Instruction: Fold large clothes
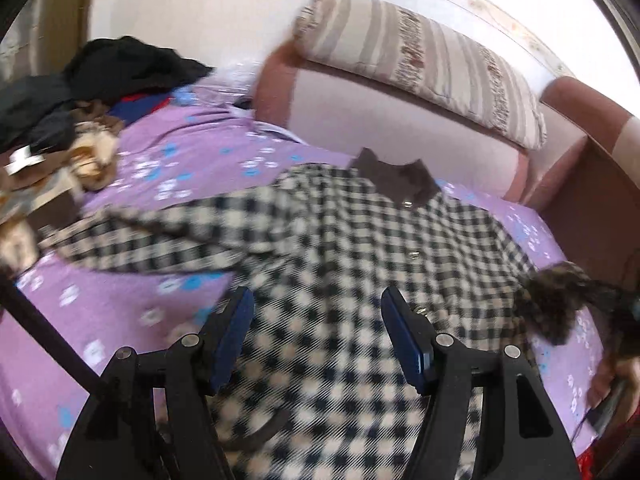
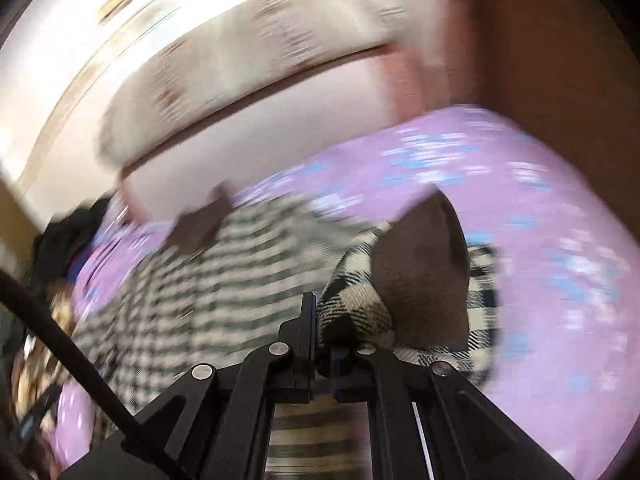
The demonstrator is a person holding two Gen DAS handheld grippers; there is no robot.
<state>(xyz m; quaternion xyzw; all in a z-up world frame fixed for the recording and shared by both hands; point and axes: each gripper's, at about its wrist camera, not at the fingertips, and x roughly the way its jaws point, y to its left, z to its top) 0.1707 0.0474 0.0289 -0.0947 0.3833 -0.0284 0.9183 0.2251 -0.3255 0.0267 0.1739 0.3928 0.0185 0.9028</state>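
A large black-and-cream checked shirt [image 1: 340, 232] with a brown collar [image 1: 394, 178] lies spread on a purple flowered bedsheet [image 1: 160, 152]. My left gripper [image 1: 318, 320] is open and empty, hovering over the shirt's lower body. One sleeve [image 1: 132, 240] stretches out to the left. My right gripper [image 2: 320, 320] is shut on the other sleeve's cuff [image 2: 360, 304], whose brown lining [image 2: 420, 272] shows; it holds the sleeve lifted above the sheet [image 2: 540, 200]. That lifted sleeve also shows in the left wrist view [image 1: 560, 300] at the right edge. The right wrist view is blurred.
A pile of dark and brown clothes [image 1: 80, 92] lies at the bed's far left. A striped pillow [image 1: 420, 64] leans on the pink headboard [image 1: 380, 120]. A brown side panel [image 1: 592, 216] borders the bed at right. A dark rod [image 1: 44, 332] crosses the lower left.
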